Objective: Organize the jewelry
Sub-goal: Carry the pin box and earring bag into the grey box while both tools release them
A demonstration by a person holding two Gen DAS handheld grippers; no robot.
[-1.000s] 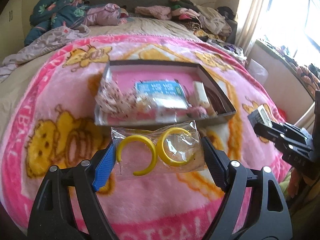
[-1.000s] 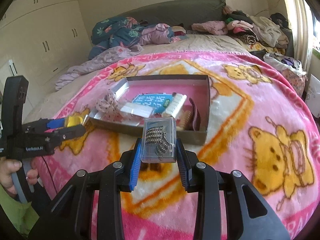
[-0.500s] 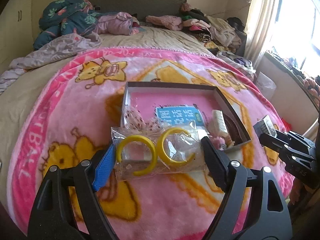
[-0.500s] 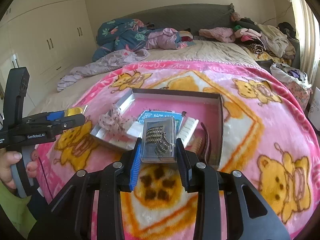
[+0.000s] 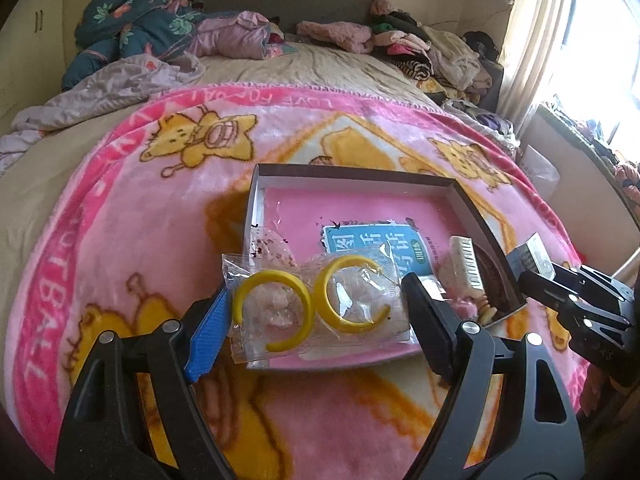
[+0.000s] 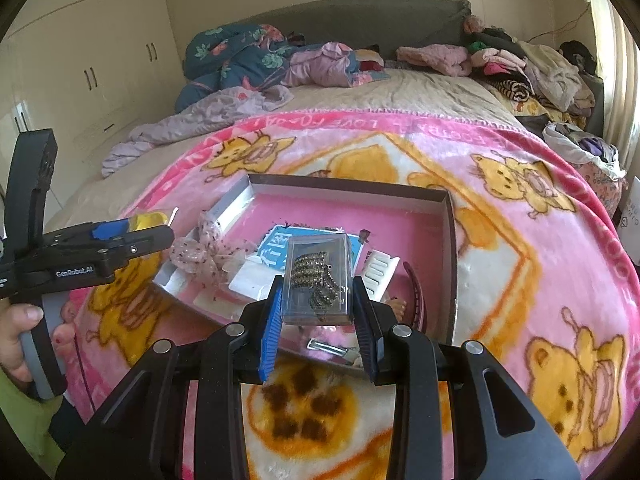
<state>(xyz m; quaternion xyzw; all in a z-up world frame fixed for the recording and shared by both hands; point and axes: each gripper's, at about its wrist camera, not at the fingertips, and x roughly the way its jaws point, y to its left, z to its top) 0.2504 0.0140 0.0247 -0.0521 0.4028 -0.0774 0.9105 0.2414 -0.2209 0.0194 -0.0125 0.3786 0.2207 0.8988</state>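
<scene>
Left gripper [image 5: 316, 312] has its jaws spread wide and clamped on a clear plastic bag [image 5: 312, 308] with two yellow hoop earrings [image 5: 312, 304] inside, sitting lower centre of the left wrist view, right over the near edge of the shallow box [image 5: 472, 208]. Right gripper [image 6: 318, 322] is pinched narrower on a small clear hard case [image 6: 318, 280] holding a sparkly dark beaded piece, dead centre of its view, also hanging over the box. My guess on handling: the bag is feather-light, floppy and slick, so I'd keep the pads on the side edges like now and not squeeze the hoops, which look like thin rigid plastic that could snap. The case should be stiff and light but smooth-walled, so it could slip or crack if I clamp harder; flat side walls seem like the right spot. Readable stuff: "GenRobot.AI" on the left gripper's body at the left of the right wrist view, "LOVE FO…" upside down along the pink blanket [image 6: 520, 240] border, "…TBALL" down its left border, and big Chinese characters on a blue card [image 5: 376, 248] in the box that I can't read.
</scene>
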